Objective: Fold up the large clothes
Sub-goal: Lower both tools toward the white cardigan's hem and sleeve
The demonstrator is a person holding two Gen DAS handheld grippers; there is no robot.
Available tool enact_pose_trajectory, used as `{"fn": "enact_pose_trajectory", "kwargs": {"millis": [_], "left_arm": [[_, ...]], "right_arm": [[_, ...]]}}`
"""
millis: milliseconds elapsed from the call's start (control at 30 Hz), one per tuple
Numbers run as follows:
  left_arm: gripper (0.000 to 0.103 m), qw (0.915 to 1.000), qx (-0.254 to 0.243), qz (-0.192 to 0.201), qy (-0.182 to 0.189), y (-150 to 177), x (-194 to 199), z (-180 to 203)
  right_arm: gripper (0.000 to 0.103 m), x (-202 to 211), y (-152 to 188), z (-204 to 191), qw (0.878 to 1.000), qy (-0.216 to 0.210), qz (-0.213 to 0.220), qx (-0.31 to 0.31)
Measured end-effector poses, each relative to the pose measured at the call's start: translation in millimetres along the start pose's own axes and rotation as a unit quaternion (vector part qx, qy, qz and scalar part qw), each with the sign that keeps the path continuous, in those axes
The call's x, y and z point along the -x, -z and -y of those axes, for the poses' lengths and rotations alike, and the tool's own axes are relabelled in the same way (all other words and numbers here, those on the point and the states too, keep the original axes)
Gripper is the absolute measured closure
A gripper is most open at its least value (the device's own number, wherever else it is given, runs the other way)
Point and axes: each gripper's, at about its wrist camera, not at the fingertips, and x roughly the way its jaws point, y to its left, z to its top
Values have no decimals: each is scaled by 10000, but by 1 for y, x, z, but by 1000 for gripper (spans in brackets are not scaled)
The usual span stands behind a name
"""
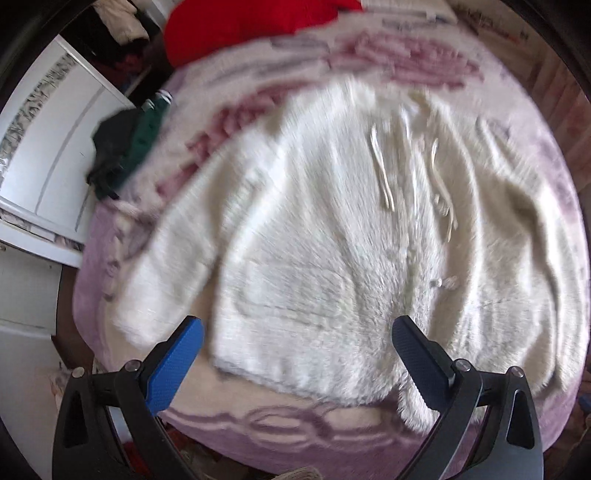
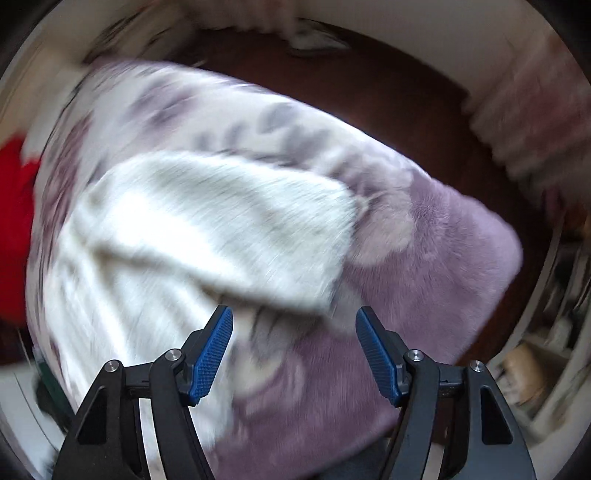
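Below both grippers, a lilac patterned blanket covers the bed, bearing the white fleece jacket. Left gripper and right gripper stand apart, empty. Beyond: red fabric, white cabinet, apparently dark floor, blurred.

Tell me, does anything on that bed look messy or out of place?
Mostly tidy: the white fleece jacket lies spread flat on the purple blanket. The oddities are a dark and green heap of clothes bunched at the bed's left edge, and a red garment crumpled at the far end.
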Motion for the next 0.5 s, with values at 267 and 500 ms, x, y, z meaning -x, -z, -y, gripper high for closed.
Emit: {"fn": "enact_pose_trajectory", "kwargs": {"millis": [267, 500], "left_arm": [[0, 9992, -14, -372, -133, -9, -63, 46], [0, 9994, -231, -165, -199, -32, -62, 72]], "right_arm": [[7, -114, -36, 43, 9933, -581, -575, -814], [89, -105, -47, -6, 9928, -1053, -405, -402]]}}
